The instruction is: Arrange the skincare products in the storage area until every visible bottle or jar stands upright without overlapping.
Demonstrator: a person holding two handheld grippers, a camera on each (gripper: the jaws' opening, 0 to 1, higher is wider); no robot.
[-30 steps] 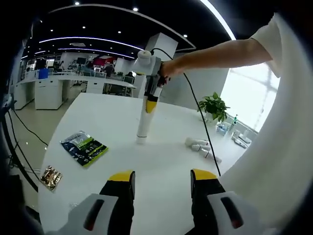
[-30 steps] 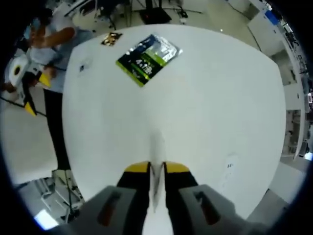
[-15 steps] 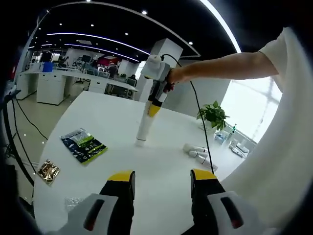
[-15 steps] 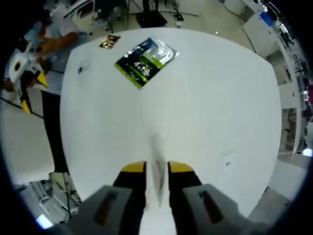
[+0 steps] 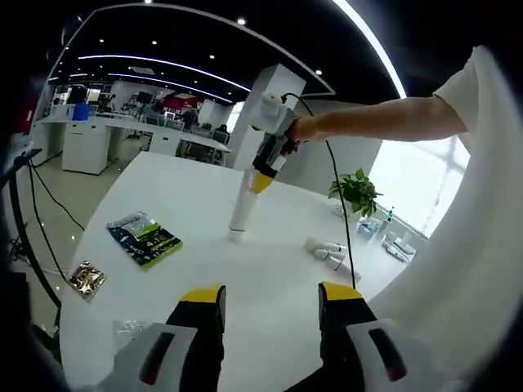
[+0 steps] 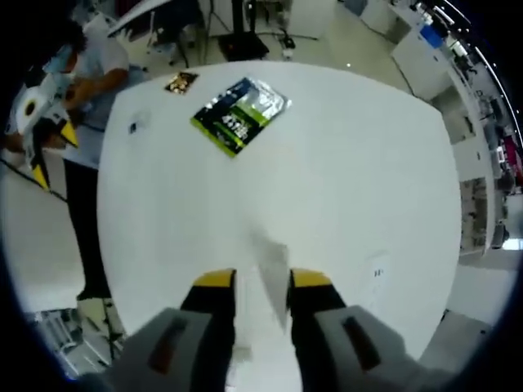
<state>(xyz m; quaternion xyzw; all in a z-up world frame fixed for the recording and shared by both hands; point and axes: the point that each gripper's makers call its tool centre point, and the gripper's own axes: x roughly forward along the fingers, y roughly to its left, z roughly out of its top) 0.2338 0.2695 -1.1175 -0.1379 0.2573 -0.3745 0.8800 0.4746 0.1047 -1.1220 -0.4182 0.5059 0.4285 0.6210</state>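
Observation:
A tall white tube [image 5: 239,211] stands upright on the white table [image 5: 184,196]. My right gripper [image 5: 260,181], held by a person's arm, hangs at the tube's top. From above, the tube [image 6: 274,263] shows between the jaws of the right gripper [image 6: 262,279], which stand open with gaps on both sides. Several small white bottles [image 5: 330,249] lie on their sides to the right of the tube. My left gripper [image 5: 271,294] is open and holds nothing, low over the near table edge; the left gripper [image 6: 53,155] also shows at the table's side.
A green-and-black packet [image 5: 145,238] [image 6: 239,116], a gold packet [image 5: 86,278] [image 6: 181,82] and a clear wrapper [image 5: 127,329] lie on the table's left part. A potted plant [image 5: 355,184] stands at the far edge. Office floor surrounds the table [image 6: 351,163].
The right gripper's jaws went from shut on the tube to spread apart. The tube stays standing. The left gripper has not changed.

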